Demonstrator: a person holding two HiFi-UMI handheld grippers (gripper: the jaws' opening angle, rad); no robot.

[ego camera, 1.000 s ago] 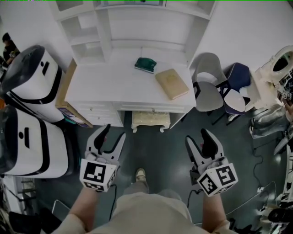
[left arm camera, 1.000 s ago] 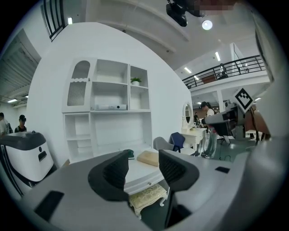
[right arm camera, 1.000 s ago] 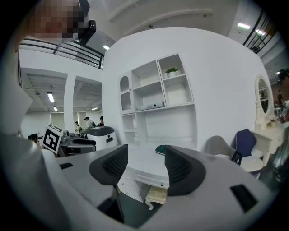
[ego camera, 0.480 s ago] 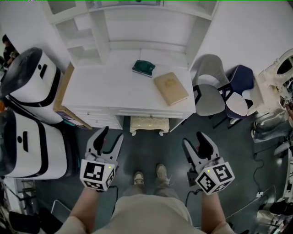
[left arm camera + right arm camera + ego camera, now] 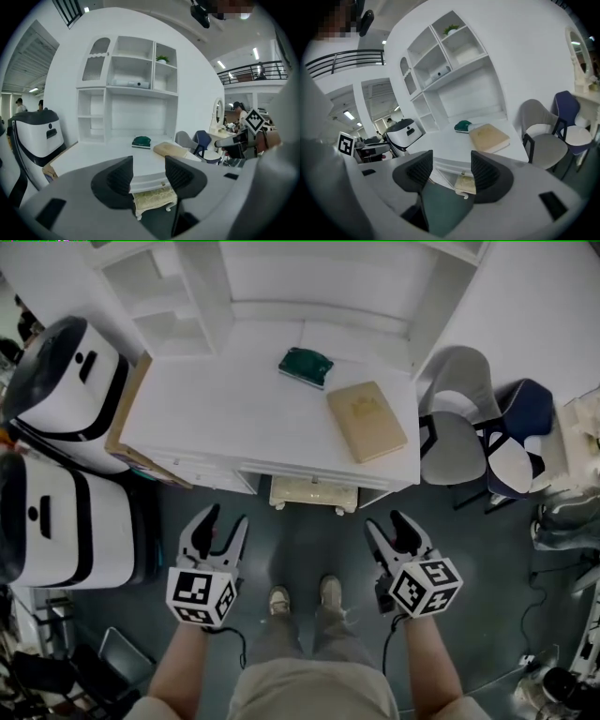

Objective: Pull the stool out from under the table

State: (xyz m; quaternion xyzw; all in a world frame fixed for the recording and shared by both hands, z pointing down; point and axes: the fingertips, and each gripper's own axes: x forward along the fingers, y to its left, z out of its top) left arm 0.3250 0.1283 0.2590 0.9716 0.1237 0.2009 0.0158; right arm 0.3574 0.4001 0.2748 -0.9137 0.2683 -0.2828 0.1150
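Observation:
A cream stool (image 5: 313, 494) with curved white legs is tucked under the white table (image 5: 225, 418); only its front edge shows in the head view. Through the left gripper view the stool (image 5: 154, 200) appears below the tabletop, seen past the jaws. In the right gripper view a corner of the stool (image 5: 466, 183) shows under the table edge. My left gripper (image 5: 220, 525) hangs open over the dark floor, left of the stool and short of it. On the other side my right gripper (image 5: 388, 526) is open too, with nothing between its fingers.
A tan book (image 5: 367, 420) and a dark green object (image 5: 307, 365) lie on the tabletop. White-and-black machines (image 5: 58, 512) stand at the left. A grey chair (image 5: 451, 432) and a blue chair (image 5: 518, 427) stand at the right. The person's feet (image 5: 302, 594) stand between the grippers.
Both grippers have sunk toward the floor and drawn nearer the table. The person has stepped forward, so both feet now show. The stool has not moved.

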